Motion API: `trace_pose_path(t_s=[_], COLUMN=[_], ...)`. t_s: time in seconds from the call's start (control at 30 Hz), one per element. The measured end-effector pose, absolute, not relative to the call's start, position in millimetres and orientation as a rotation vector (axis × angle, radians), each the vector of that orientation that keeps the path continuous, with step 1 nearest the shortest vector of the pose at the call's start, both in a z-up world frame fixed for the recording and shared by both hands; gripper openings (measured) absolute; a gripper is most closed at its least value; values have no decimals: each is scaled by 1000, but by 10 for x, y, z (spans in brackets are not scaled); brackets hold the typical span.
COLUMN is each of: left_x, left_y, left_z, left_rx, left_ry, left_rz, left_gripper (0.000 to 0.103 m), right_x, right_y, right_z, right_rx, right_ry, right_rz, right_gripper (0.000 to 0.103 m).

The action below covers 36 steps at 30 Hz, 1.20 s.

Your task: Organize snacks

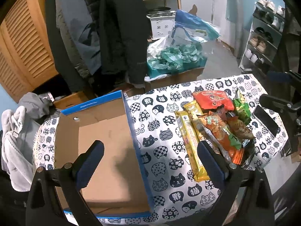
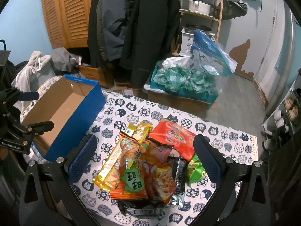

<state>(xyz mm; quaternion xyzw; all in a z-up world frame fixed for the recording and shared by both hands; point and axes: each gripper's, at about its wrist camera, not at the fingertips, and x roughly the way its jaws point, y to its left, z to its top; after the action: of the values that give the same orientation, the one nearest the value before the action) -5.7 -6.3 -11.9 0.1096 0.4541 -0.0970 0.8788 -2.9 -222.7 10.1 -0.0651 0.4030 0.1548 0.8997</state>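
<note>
A pile of snack packets [image 2: 148, 162] lies on the cat-print tablecloth [image 2: 216, 137]: yellow bars [image 2: 112, 162], an orange-green bag [image 2: 131, 171], a red bag [image 2: 175, 137] and a green bag [image 2: 195, 169]. An empty cardboard box with blue sides [image 1: 105, 141] stands left of the pile [image 1: 212, 124]. My left gripper [image 1: 150, 150] is open and empty, straddling the box's right wall. My right gripper [image 2: 144, 145] is open and empty, above the pile with a finger on each side. The box also shows in the right wrist view [image 2: 64, 113].
A black phone [image 1: 265, 120] lies at the table's right edge. Behind the table hang dark coats [image 2: 135, 28]; a carton of green wrappers [image 2: 180, 82], a wooden louvred cabinet [image 2: 64, 13], a shoe rack [image 1: 263, 37] and grey clothes [image 1: 17, 131] surround it.
</note>
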Motion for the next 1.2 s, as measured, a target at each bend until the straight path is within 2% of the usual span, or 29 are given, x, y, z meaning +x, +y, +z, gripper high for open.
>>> trace_pose_path(t_s=[1.2], left_x=[-93], left_y=[-94], left_z=[-188], left_rx=[233], left_ry=[967], left_rz=[-211], left_gripper=[101], right_x=[-21], right_y=[-2208], right_z=[113], right_rx=[-135], right_ry=[840], right_rz=[325], right_gripper=[100])
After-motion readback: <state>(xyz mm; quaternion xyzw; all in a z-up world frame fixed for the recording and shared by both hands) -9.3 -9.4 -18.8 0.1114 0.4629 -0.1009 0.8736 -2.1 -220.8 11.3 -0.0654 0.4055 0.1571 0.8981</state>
